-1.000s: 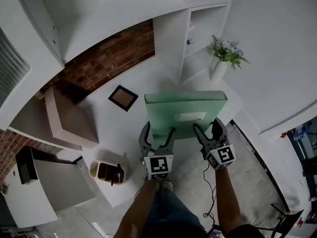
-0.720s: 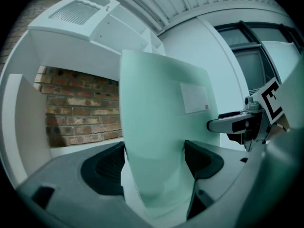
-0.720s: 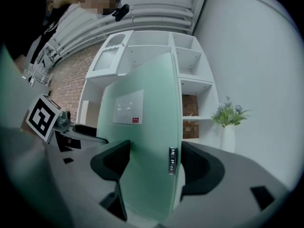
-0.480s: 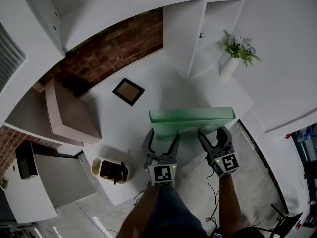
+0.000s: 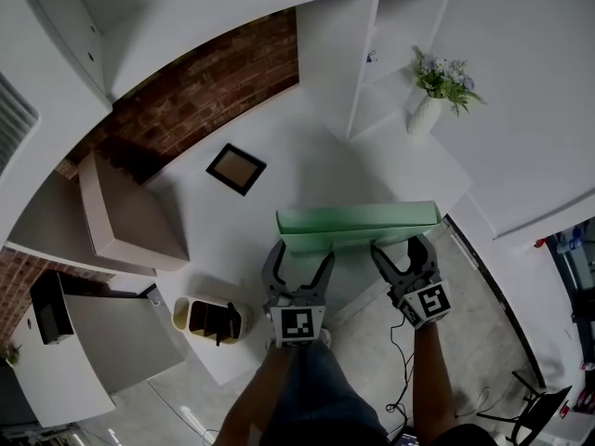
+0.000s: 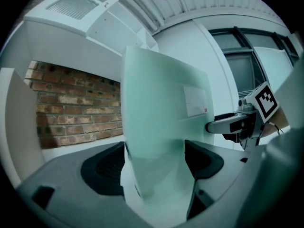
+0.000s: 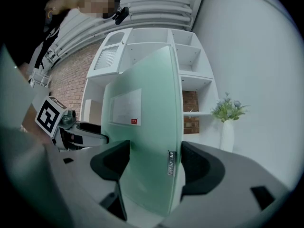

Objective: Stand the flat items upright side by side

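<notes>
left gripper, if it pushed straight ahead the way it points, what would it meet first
The green box file: it stands between the jaws of the left gripper, touching both, so there is no free travel. Beyond it lies the brick wall, depth unclear.

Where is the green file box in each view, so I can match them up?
Head view: green file box low centre, seen edge-on, gripped by the left gripper and right gripper.
Left gripper view: centre, between the tongs.
Right gripper view: centre, between the tongs.
Shared landmark: brick wall, upper left, left, upper left.
</notes>
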`<control>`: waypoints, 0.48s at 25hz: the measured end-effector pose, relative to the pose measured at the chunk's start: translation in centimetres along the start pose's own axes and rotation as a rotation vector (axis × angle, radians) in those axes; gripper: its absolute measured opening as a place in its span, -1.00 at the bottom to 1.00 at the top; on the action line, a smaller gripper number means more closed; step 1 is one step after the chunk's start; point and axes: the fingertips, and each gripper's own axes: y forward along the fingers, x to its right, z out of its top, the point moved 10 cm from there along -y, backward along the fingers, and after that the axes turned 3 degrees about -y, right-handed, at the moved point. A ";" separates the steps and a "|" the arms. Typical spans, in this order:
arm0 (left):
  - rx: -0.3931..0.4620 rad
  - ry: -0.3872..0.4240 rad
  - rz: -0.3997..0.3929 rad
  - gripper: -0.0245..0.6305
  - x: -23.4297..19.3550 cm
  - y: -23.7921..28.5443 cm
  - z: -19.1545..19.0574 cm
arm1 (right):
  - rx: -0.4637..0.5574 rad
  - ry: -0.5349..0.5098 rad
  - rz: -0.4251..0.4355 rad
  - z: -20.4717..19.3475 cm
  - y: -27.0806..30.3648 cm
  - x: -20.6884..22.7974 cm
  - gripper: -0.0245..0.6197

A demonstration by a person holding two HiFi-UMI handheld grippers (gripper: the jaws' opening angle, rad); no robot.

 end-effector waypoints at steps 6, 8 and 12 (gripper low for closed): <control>-0.002 -0.005 -0.003 0.19 -0.3 -0.2 0.1 | -0.004 -0.005 -0.003 0.4 -0.1 0.0 0.07; -0.007 -0.002 -0.008 0.19 -0.4 -0.5 0.2 | -0.004 0.002 -0.005 0.5 -0.4 -0.1 0.07; -0.029 0.019 -0.029 0.19 -1.3 -1.1 0.4 | -0.034 0.067 -0.029 0.3 -1.8 -0.5 0.09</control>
